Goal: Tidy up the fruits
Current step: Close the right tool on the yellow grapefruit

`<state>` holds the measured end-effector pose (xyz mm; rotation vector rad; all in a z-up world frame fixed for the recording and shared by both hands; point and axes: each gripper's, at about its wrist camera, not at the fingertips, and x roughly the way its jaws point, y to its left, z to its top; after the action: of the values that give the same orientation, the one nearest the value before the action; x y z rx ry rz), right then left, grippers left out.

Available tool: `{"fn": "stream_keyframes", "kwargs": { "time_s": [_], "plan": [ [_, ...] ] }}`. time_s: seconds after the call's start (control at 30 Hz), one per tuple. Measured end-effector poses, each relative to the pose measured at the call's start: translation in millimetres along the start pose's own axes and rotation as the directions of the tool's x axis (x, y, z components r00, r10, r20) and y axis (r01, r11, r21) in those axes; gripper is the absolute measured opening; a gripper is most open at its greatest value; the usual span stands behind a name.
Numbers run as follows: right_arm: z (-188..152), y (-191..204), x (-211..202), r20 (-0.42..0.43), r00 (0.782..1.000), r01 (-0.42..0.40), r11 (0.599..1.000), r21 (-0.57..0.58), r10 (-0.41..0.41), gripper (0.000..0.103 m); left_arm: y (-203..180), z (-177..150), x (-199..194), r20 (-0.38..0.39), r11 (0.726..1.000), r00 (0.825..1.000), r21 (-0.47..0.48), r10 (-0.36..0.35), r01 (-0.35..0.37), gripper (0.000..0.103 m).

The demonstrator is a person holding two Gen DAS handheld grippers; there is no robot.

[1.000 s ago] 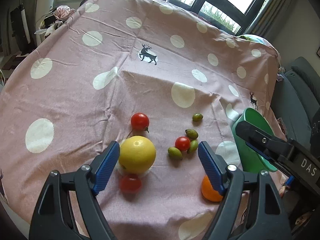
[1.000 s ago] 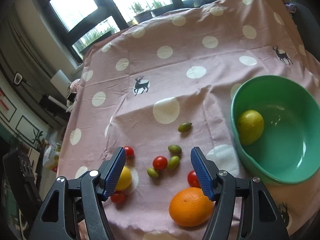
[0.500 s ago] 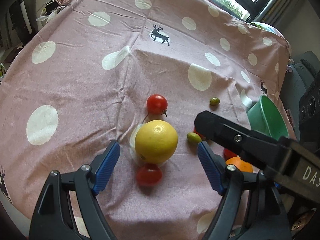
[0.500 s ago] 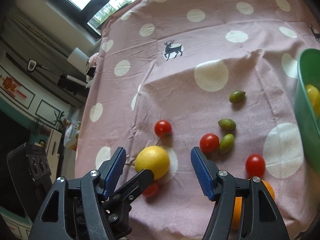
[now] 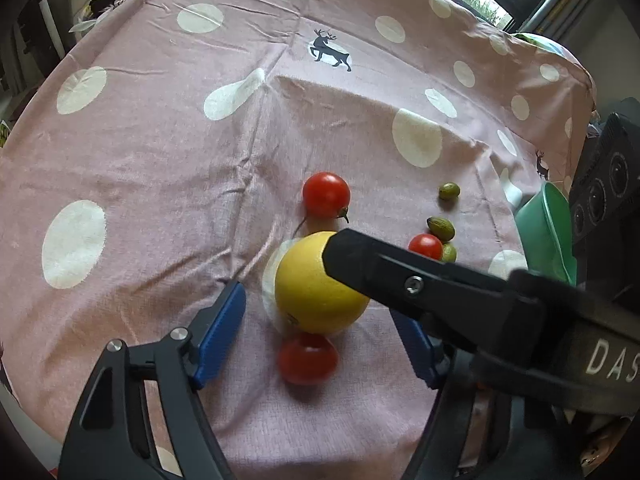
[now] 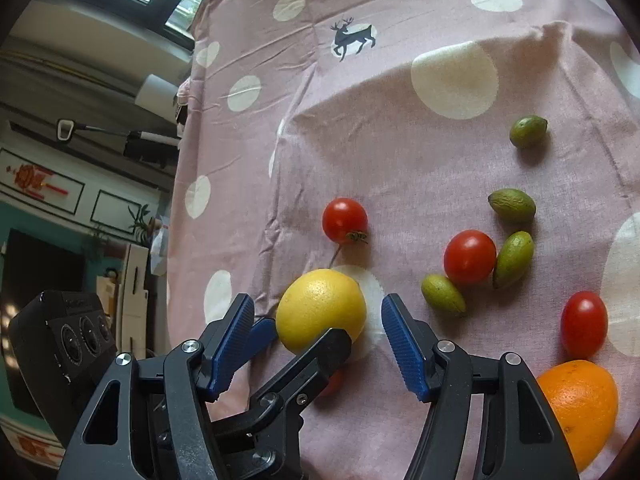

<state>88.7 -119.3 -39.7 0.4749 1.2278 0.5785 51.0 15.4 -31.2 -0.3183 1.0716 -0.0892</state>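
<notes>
The big round yellow citrus fruit (image 5: 316, 284) is seen resting on the pink cotton tablecloth with white dots (image 5: 160, 152), flanked by the blue-padded jaws of both tools at once. The left gripper (image 5: 316, 338) is held spread; its jaws have just been closing in, yet daylight is still visible between the pads and the fruit, which lies just ahead of them. A soft red tomato (image 5: 307, 358) is found right between those pads, touching the yellow fruit's near side. From the right-wrist view that tomato is almost wholly hidden behind a black finger of the left tool. The right gripper (image 6: 316, 338) is likewise held apart, with the yellow fruit just beyond its pads and nothing pinched.

Beyond the yellow fruit a stemmed red cherry tomato (image 5: 326, 195) is lying apart. To the right, a second red tomato (image 6: 469, 256) is nestled against small green oval fruits (image 6: 513, 258). Only the right-wrist view offers the orange (image 6: 576, 404) and a third loose tomato (image 6: 584, 325) near it. Only the left-wrist view offers the rim of the green plastic bowl (image 5: 548, 236), at the cloth's right edge.
</notes>
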Motion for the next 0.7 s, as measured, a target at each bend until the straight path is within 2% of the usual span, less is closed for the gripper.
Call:
{"fn": "stream_keyframes", "kwargs": {
  "time_s": [0.17, 0.33, 0.7],
  "plan": [
    [1, 2, 5, -0.014, 1.000, 0.003, 1.000, -0.006, -0.003, 0.068, -1, 0, 2, 0.002, 1.000, 1.000, 0.009, 0.001, -0.001, 0.067],
    [1, 0, 10, -0.030, 0.999, 0.015, 1.000, 0.006, -0.014, 0.068, 3, 0, 12, -0.039, 0.999, 0.999, -0.018, -0.035, 0.034, 0.057],
    [2, -3, 20, -0.055, 0.998, 0.021, 0.999, 0.024, -0.020, 0.068, 2, -1, 15, -0.046, 0.999, 0.998, -0.013, -0.052, 0.051, 0.057]
  ]
}}
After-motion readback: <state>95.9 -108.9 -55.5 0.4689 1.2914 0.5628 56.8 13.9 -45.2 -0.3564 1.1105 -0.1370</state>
